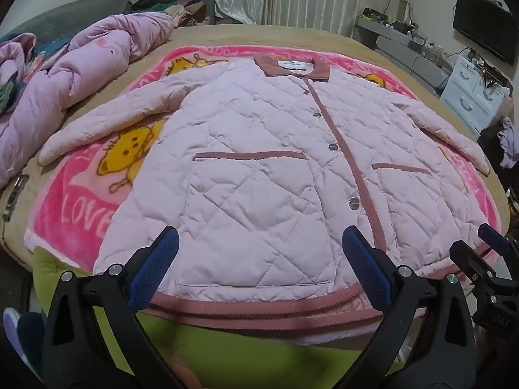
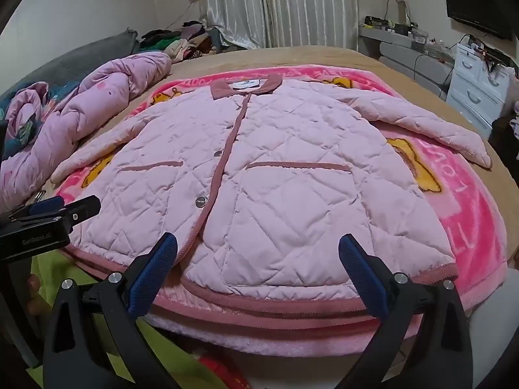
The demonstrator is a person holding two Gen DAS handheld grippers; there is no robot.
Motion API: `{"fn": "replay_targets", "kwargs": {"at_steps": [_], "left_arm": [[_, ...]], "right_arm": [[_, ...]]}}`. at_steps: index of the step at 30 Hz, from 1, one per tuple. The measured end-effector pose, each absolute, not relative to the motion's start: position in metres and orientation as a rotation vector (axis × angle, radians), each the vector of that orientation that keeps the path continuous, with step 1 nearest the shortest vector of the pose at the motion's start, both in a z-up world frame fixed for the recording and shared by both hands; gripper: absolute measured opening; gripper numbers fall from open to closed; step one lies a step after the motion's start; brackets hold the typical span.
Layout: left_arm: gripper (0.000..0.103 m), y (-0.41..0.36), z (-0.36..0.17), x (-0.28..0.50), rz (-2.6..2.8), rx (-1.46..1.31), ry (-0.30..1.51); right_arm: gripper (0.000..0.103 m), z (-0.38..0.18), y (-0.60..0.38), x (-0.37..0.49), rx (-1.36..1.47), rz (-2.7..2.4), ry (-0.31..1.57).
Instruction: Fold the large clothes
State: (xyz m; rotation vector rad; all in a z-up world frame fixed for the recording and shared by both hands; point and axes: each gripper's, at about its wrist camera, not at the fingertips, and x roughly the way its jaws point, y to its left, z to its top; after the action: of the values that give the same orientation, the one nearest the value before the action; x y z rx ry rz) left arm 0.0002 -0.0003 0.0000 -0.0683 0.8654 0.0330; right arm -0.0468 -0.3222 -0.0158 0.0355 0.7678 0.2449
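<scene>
A pale pink quilted jacket (image 1: 259, 149) with dusty-rose trim lies flat and buttoned on a pink cartoon blanket (image 1: 78, 207), collar far, hem near, both sleeves spread out. It also shows in the right wrist view (image 2: 275, 175). My left gripper (image 1: 261, 246) is open and empty, hovering above the hem over the left pocket. My right gripper (image 2: 258, 253) is open and empty above the hem at the right pocket. The right gripper shows at the right edge of the left wrist view (image 1: 486, 246); the left gripper shows at the left edge of the right wrist view (image 2: 65, 207).
A crumpled pink duvet (image 1: 81, 61) lies at the bed's left. A clothes pile (image 1: 175, 1) sits at the far corner. White drawers (image 1: 473, 90), a cluttered shelf (image 1: 395, 29) and a wall TV (image 1: 483, 29) stand right. A green cloth (image 1: 207, 340) hangs at the near edge.
</scene>
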Motion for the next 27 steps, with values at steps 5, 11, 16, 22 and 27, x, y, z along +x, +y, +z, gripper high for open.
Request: {"fn": "replay_targets", "kwargs": {"at_steps": [5, 11, 16, 22, 27], "left_arm": [[0.094, 0.001, 0.000, 0.001, 0.033, -0.075, 0.866], [0.094, 0.001, 0.000, 0.000, 0.035, -0.071, 0.861], [0.094, 0.000, 0.000, 0.000, 0.034, -0.068, 0.863], [0.094, 0.000, 0.000, 0.000, 0.033, -0.069, 0.862], [0.094, -0.003, 0.003, -0.001, 0.031, -0.068, 0.861]], "right_arm": [[0.099, -0.020, -0.329, -0.042, 0.057, 0.257, 0.780], [0.099, -0.019, -0.322, -0.044, 0.039, 0.237, 0.787], [0.099, -0.018, -0.321, -0.044, 0.039, 0.238, 0.785], [0.099, -0.015, -0.317, -0.047, 0.024, 0.239, 0.775], [0.099, -0.013, -0.315, -0.049, 0.024, 0.242, 0.773]]}}
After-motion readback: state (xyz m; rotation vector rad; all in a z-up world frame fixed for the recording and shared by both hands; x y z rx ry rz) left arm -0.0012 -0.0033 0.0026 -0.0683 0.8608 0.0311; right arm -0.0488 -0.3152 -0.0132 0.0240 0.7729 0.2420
